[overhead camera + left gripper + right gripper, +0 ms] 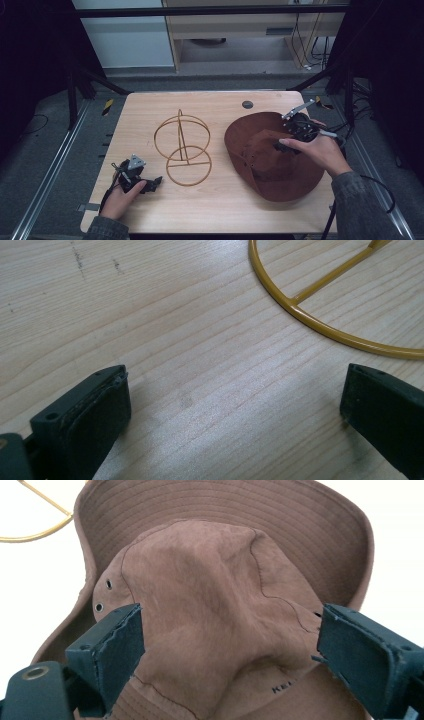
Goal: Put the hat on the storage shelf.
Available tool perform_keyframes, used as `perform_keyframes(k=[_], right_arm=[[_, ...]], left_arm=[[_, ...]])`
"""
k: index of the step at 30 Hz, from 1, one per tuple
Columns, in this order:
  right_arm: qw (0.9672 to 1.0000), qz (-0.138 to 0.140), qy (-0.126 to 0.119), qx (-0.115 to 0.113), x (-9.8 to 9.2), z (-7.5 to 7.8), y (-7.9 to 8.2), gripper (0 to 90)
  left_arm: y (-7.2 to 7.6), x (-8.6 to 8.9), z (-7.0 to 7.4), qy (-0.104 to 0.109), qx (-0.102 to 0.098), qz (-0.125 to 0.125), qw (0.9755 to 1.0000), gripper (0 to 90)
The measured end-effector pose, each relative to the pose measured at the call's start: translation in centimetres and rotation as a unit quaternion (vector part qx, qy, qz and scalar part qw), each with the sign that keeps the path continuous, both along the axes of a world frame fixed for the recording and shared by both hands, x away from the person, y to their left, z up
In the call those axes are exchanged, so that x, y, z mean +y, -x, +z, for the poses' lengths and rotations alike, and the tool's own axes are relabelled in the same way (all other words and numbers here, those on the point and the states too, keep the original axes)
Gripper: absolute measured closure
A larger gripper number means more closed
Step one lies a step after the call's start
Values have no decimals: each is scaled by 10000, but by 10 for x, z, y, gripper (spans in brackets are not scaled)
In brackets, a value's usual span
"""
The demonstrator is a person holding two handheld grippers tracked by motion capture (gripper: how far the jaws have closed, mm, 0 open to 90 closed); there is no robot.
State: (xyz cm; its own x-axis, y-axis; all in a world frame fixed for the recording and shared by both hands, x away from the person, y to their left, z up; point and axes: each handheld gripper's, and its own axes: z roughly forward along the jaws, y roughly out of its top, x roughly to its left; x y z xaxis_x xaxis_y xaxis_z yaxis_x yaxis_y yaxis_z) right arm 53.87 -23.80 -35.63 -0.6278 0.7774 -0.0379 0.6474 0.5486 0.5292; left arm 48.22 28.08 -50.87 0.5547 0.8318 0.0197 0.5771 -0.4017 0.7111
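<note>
A: Where does the left gripper [150,184] sit?

B: Toward seven o'clock on the desk [220,210], close to the near edge, held by the left hand [120,197]. Its jaws stand wide apart over bare wood, nothing between them. In its own view the gold wire stand [320,325] curves past at about one o'clock, apart from the jaws.

A: And the stand overall?

B: Centre of the desk, slightly left: a flat ring base [189,167] with an upright hoop [181,134] rising behind it. Open wood lies all round it, most on the left and near sides.

A: The right gripper [287,145]?

B: At three o'clock, over the brown hat [280,170], held by the right hand [322,150]. Its jaws are spread, one on either side of the crown [215,610]; whether they touch the fabric I cannot tell.

A: Room round the hat?

B: Little. Its brim [280,510] reaches near the right edge of the desk, and a gap separates it from the stand
</note>
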Motion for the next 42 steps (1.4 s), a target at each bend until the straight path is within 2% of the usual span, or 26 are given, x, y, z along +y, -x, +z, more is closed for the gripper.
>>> perform_keyframes(k=[5,7,11,13,16,18,21,29,33,38,40,41,42], right_arm=[[9998,6,137,143,5,-6,-9,112],[9994,60,278,196,10,-13,-15,111],[9991,93,307,280,14,-18,-19,118],[9985,161,361,378,18,-21,-21,145],[9981,224,419,399,20,-23,-23,162],[9977,256,482,406,22,-26,-24,218],[9968,298,577,470,22,-30,-25,242],[9972,264,487,505,20,-36,-27,272],[9967,273,575,497,22,-38,-25,299],[9965,305,595,493,21,-39,-26,387],[9965,372,564,484,20,-39,-27,504],[9965,372,564,484,20,-39,-27,504],[9968,383,529,462,19,-39,-27,611]], left_arm=[[0,0,0,1,0,1,10000,0],[0,0,0,9,7,7,10000,0],[0,0,0,0,1,-1,10000,0],[0,0,0,0,-1,-3,10000,0],[0,0,0,0,0,-6,10000,0],[0,0,0,2,0,-6,10000,0],[0,0,0,-3,-1,-13,10000,0],[0,0,0,-1,-2,-16,10000,0],[0,0,0,-2,-3,-21,10000,0],[0,0,0,-3,-3,-21,10000,0],[0,0,0,-4,-2,-22,10000,0],[0,0,0,-4,-2,-22,10000,0],[0,0,0,-3,-3,-21,10000,0]])
